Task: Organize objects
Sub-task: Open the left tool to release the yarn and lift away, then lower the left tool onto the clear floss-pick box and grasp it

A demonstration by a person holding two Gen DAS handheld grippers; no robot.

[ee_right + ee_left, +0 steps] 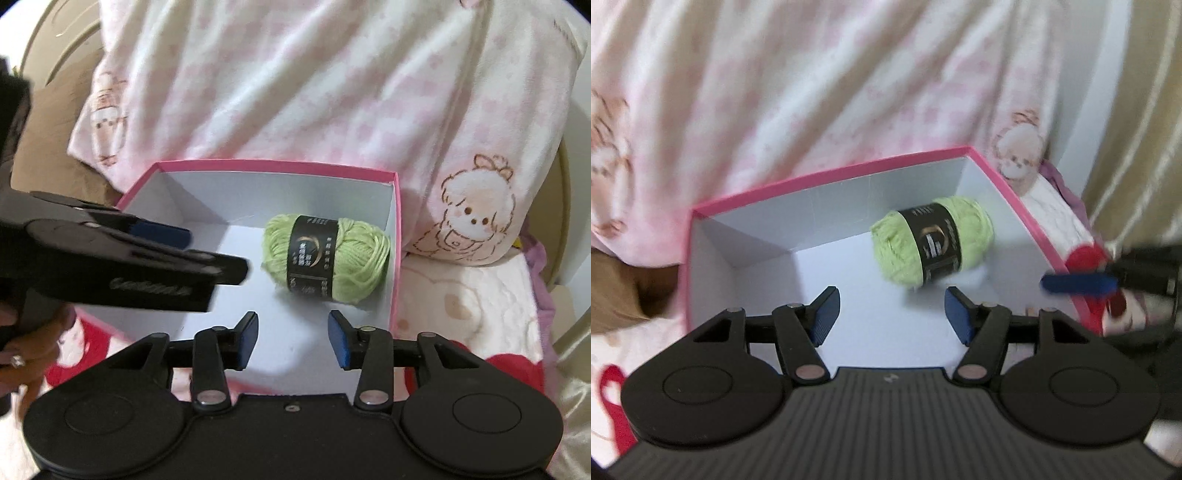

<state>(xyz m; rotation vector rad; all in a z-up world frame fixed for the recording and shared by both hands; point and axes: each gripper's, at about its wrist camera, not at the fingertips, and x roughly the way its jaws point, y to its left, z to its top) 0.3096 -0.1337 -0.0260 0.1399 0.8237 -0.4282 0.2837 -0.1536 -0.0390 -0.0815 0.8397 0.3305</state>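
Yarn ball [327,258] boxed, right of centre in frame.
Both grippers, left [890,314] and right [292,339], open, empty; box [258,164] otherwise bare.

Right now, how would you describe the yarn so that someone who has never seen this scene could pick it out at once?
Find the pink-rimmed box with a white inside, resting on the pink-and-white checked blanket. On its floor, near the right wall, lies the yarn ball. It is the only thing in the box: pale green, wrapped in a black paper band.
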